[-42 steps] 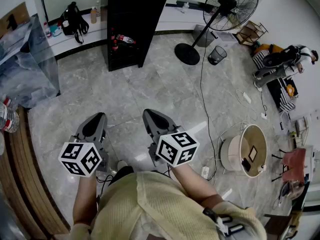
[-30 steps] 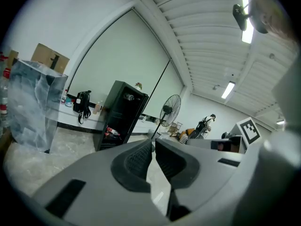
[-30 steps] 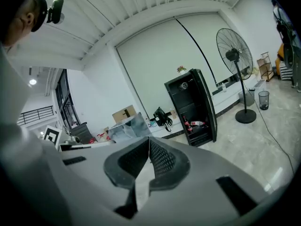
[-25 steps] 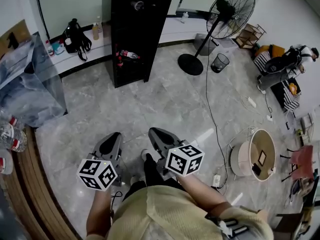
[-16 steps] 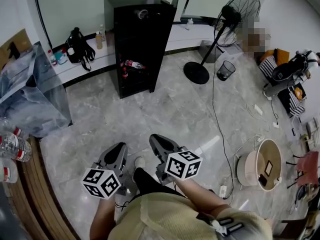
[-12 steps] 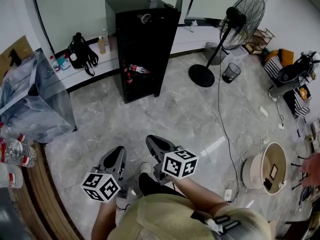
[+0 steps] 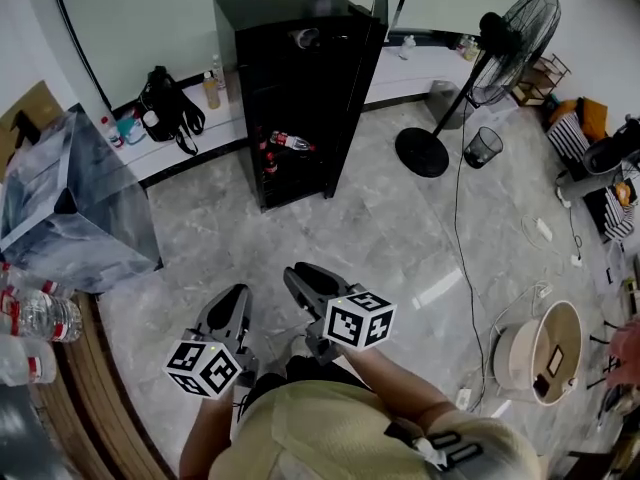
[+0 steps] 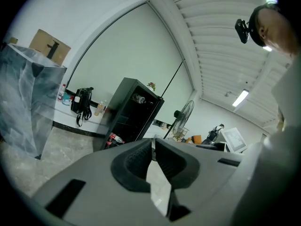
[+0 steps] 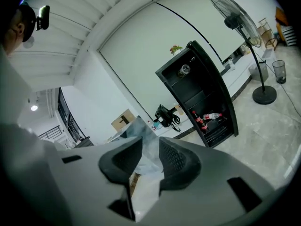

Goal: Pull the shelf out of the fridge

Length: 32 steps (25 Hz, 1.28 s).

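Fridge [image 7: 296,78], tall glossy blk box, marble floor [image 7: 400,233], L tool [image 7: 237,294] jaws together, R tool [image 7: 298,272] just opening, empty.

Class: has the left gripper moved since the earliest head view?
Yes. The left gripper has advanced toward the black fridge, which stands larger and closer ahead of it.
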Tool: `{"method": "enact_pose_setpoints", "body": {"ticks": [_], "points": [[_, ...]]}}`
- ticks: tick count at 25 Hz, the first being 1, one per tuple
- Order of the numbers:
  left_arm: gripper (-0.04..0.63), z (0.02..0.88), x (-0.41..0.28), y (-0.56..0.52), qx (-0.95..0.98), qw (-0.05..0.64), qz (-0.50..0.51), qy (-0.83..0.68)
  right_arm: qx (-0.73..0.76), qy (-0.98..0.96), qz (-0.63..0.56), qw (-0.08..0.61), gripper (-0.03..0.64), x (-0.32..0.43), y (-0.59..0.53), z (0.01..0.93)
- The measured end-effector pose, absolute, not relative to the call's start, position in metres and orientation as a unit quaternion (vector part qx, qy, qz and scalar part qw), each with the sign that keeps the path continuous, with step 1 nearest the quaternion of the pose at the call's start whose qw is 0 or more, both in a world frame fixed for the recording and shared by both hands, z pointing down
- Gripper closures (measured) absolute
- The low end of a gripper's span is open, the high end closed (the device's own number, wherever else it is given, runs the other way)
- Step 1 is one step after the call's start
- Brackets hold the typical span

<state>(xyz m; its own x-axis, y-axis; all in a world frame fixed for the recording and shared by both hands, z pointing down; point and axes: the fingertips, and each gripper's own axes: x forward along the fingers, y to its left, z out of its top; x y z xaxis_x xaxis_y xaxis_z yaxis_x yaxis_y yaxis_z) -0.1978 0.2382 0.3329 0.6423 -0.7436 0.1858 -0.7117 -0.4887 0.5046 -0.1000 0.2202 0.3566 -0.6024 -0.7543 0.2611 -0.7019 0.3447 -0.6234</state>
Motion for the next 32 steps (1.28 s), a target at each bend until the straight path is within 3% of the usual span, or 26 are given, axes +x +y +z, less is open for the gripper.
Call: {"method": "enact_pose_setpoints", "body": {"ticks": [14, 21, 32], "points": [[0.561, 0.357, -0.169, 0.121, 0.87, 0.291, -0.01, -0.399, -0.43, 0.793, -0.423, 0.086, 0.372, -0.065, 0.116, 0.374], [0.56, 0.371, -0.134, 0.032, 0.884, 0.303, 0.002, -0.355, -0.448, 0.772, -0.442, 0.09, 0.368, -0.05, 0.045, 0.384], [0.56, 0.409, -0.117, -0.063, 0.882, 0.333, 0.023, -0.334, -0.488, 0.703, -0.489, 0.168, 0.368, -0.006, -0.071, 0.412]]}}
